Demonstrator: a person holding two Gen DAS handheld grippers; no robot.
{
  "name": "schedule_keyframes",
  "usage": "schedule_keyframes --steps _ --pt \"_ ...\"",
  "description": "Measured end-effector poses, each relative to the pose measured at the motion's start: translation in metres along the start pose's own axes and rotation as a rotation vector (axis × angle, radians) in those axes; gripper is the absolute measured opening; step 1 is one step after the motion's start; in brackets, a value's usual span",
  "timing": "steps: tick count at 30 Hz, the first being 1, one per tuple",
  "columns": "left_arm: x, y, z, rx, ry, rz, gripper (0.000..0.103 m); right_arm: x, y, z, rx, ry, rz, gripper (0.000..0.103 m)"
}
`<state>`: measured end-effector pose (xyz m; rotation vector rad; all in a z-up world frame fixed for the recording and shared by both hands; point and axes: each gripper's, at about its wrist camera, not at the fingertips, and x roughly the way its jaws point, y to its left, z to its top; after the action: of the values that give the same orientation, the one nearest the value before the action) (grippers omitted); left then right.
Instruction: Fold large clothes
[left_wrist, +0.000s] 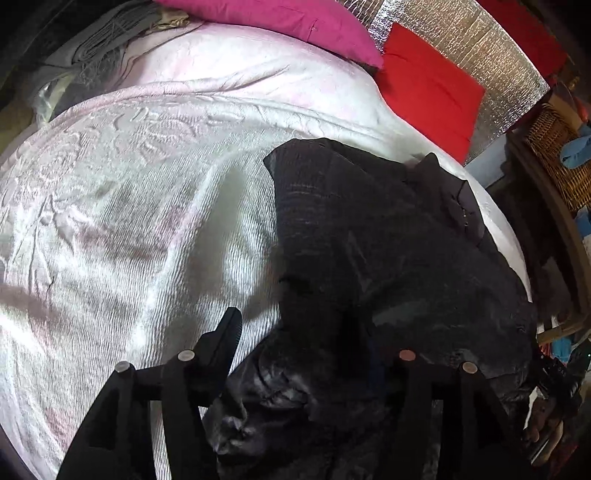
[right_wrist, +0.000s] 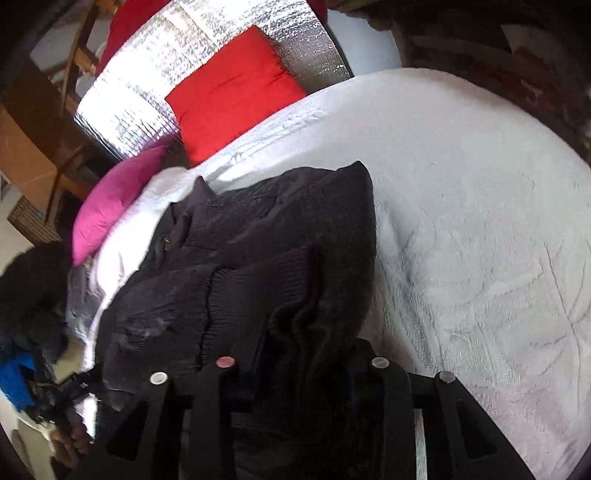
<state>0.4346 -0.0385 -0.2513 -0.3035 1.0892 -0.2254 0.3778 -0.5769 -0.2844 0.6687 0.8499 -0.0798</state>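
Observation:
A large dark grey knitted garment (left_wrist: 369, 236) lies rumpled on the pale pink bedspread (left_wrist: 129, 203); it also shows in the right wrist view (right_wrist: 258, 258). My left gripper (left_wrist: 295, 332) stands over its near edge. The left finger (left_wrist: 225, 332) shows against the bedspread and the right finger is hidden in dark cloth; fabric bunches between them. My right gripper (right_wrist: 299, 350) is also at the garment's near edge, with folds of cloth covering both fingers. The bedspread (right_wrist: 480, 221) lies to its right.
A magenta pillow (left_wrist: 288, 26) and a red pillow (left_wrist: 428, 88) lie at the head of the bed before a silver foil panel (left_wrist: 498, 48). Grey clothes (left_wrist: 103, 48) sit at the far left. A wicker basket (left_wrist: 554, 147) stands to the right of the bed.

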Motion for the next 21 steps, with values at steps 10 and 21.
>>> schedule_keyframes --steps 10,21 --pt "-0.075 0.001 -0.053 0.134 -0.118 0.113 0.07 -0.078 -0.015 -0.034 0.037 -0.066 0.074 0.073" --pt "-0.138 0.054 -0.184 0.125 -0.129 0.135 0.071 -0.143 -0.068 -0.111 0.161 -0.041 0.114 0.073"
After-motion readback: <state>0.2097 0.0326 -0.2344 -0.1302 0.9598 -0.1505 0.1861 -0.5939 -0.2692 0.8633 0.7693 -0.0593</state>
